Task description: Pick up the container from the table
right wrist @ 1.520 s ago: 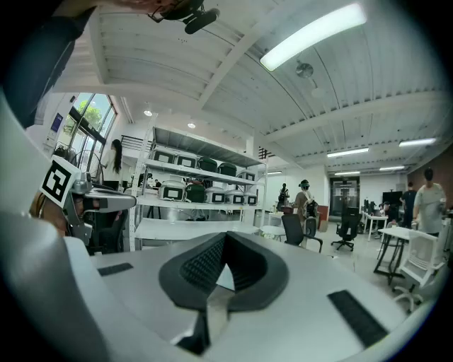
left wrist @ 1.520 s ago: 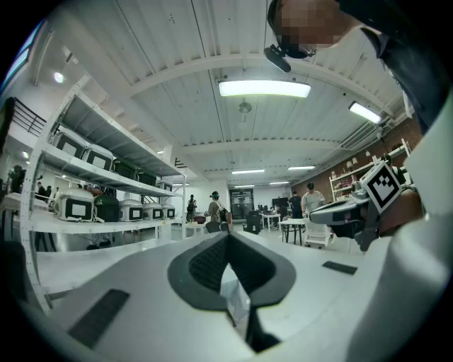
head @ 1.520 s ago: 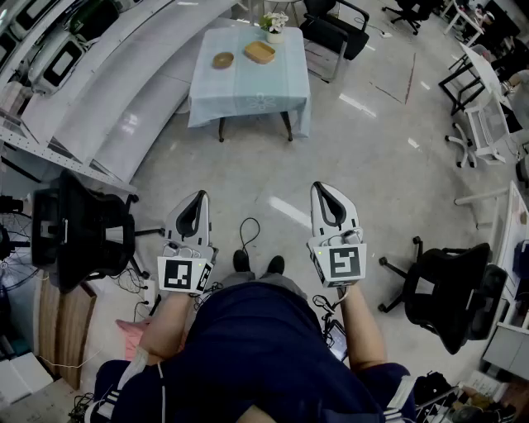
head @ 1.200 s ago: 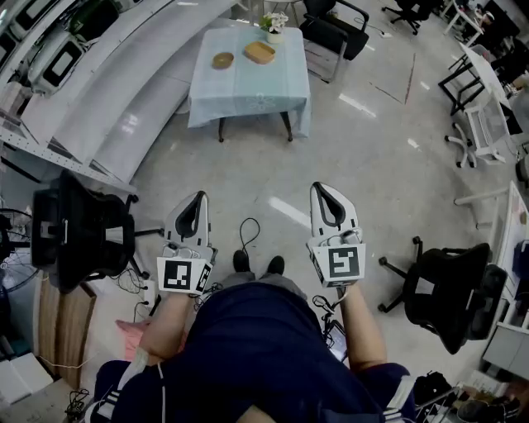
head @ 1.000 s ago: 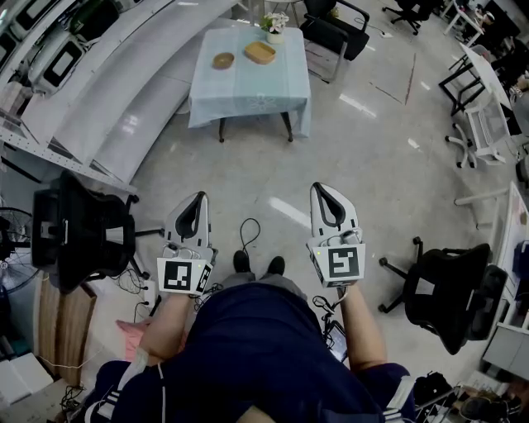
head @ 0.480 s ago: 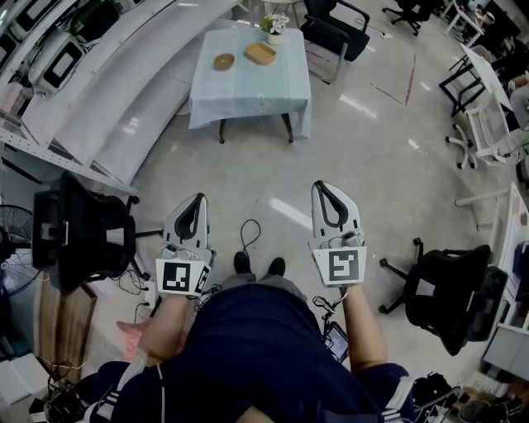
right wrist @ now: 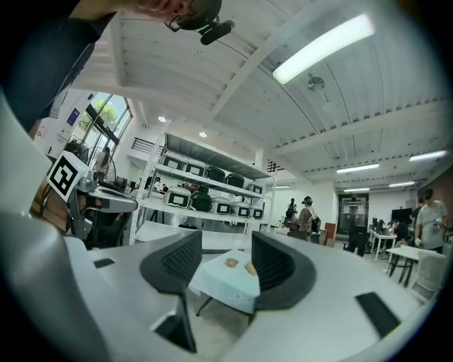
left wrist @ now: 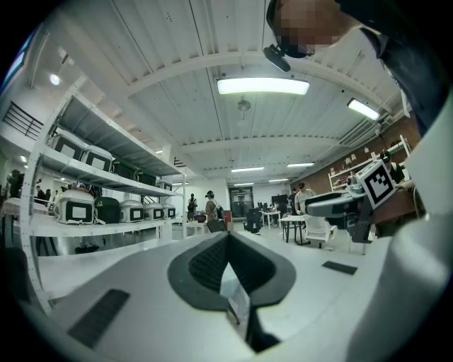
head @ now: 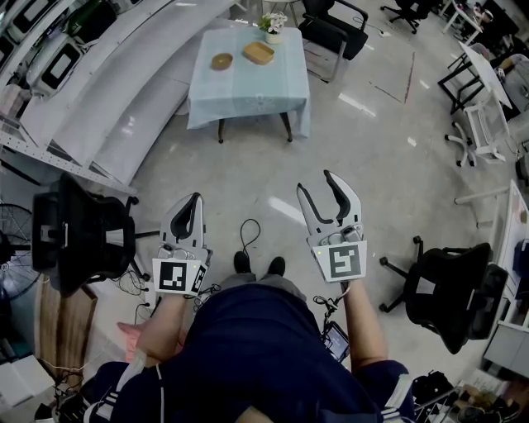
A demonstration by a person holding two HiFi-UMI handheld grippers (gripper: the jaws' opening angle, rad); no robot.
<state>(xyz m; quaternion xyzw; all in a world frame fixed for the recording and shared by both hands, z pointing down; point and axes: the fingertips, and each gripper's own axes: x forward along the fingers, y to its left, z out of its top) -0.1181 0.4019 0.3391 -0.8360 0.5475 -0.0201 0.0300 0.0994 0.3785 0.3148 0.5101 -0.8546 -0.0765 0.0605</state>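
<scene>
While the container (head: 259, 52), a shallow tan tray with rounded corners, is set far ahead on a small bench (head: 248, 95) draped in light blue cloth, neither tool is near it. Just beside it on the cloth a round brown dish (head: 221, 60) and a small potted plant (head: 273, 25) are seen.

The left hand-held gripper (head: 197, 198) is clenched, its ribbed dark pads (left wrist: 205, 265) pressed together on nothing. The right hand-held gripper (head: 316, 183) is released: its jaws have just been opening, nothing is caught between them, and only the distant bench is framed in the gap.

Black-and-white square markers are borne on the white plastic bodies; no writing can be read.

A glossy pale grey floor (head: 372, 165) is spread below, with black mesh office chairs (head: 78, 235) and long white shelving (head: 83, 91) ranged around the room.
</scene>
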